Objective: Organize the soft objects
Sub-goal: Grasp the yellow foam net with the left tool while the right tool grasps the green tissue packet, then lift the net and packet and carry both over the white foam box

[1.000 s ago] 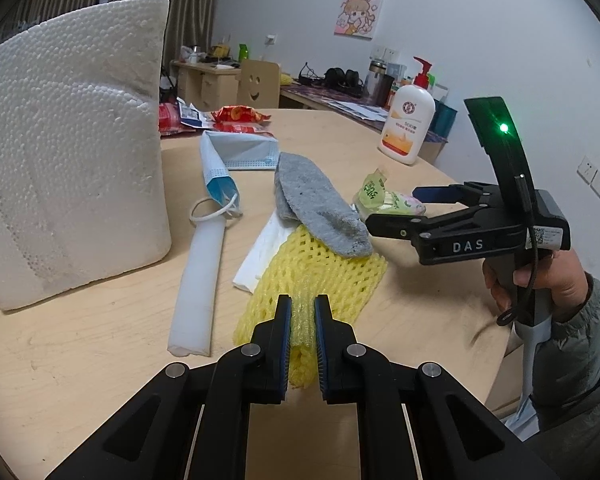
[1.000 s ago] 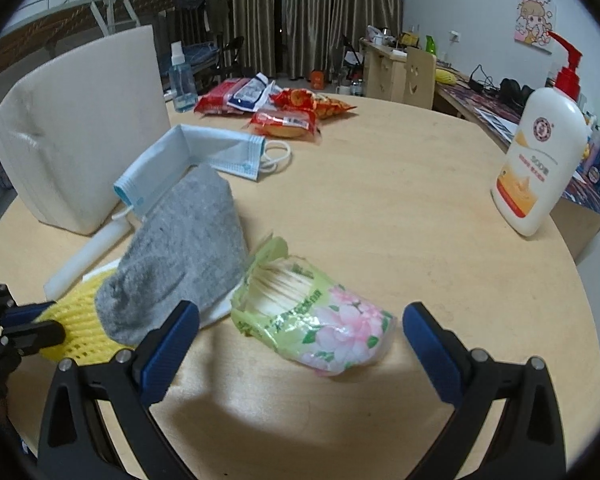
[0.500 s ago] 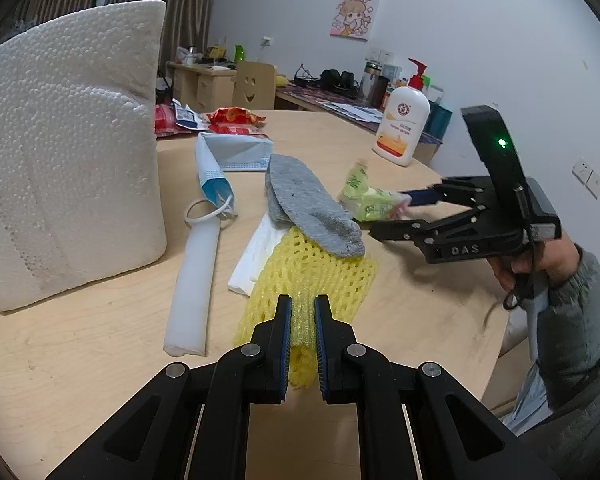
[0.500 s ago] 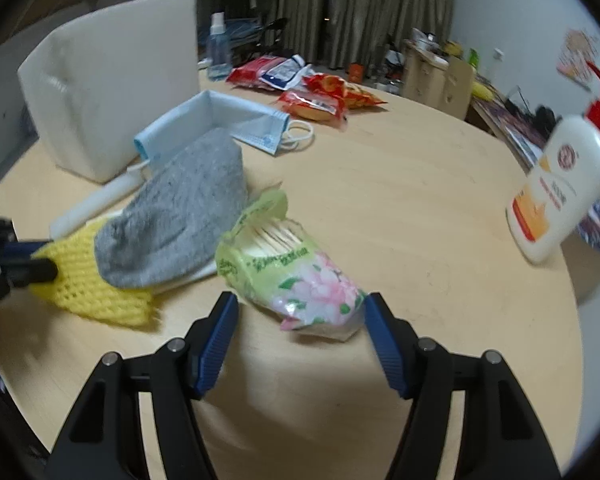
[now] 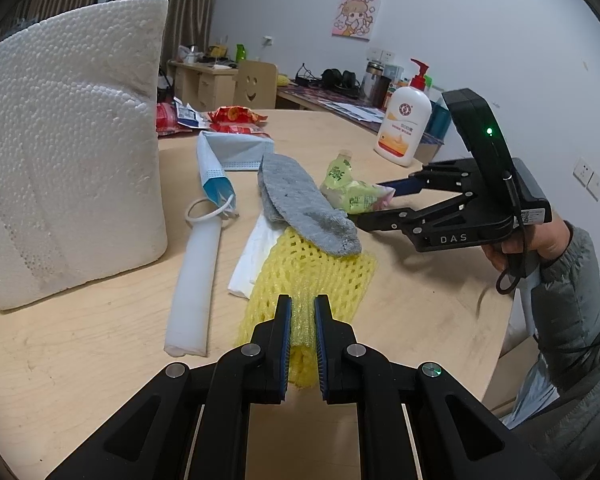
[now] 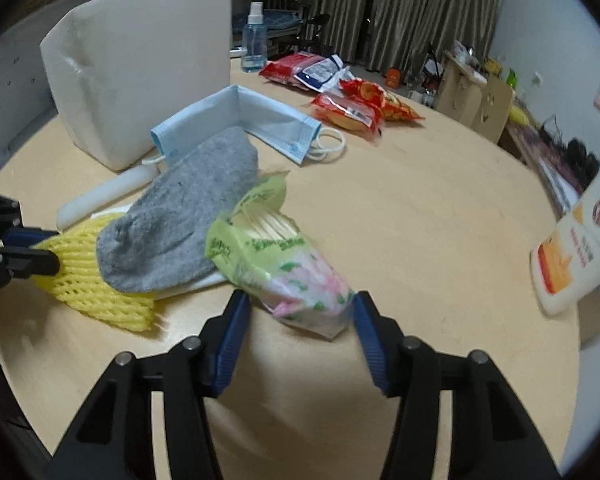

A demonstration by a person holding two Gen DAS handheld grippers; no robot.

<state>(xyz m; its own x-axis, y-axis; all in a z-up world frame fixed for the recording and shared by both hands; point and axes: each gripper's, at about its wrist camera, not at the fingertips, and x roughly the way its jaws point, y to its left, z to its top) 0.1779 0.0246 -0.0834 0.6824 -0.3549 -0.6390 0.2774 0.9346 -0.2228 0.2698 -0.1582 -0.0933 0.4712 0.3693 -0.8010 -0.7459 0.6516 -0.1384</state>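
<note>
Soft stuff is piled mid-counter (image 5: 440, 304): grey sock (image 5: 300, 200) lies on the yellow foam net (image 5: 312, 272), white tissue sheet (image 5: 252, 256) under both, blue mask (image 6: 256, 112) and white foam tube (image 5: 194, 280) beside them, big foam block (image 5: 68, 152) behind. Left tongs (image 5: 302, 320) are clenched on the near edge of the net, pinning it flat. Right tongs (image 6: 296, 312) are closing around the green floral tissue pack (image 6: 276, 256), which lies on the counter touching the sock; pads look just short of the pack's sides, not squeezing yet. Step in hand, I'd say: grabbing the pack to sort it. Next move calls for finishing the close on the pack's lower end, then lifting clear without dragging the sock.
</note>
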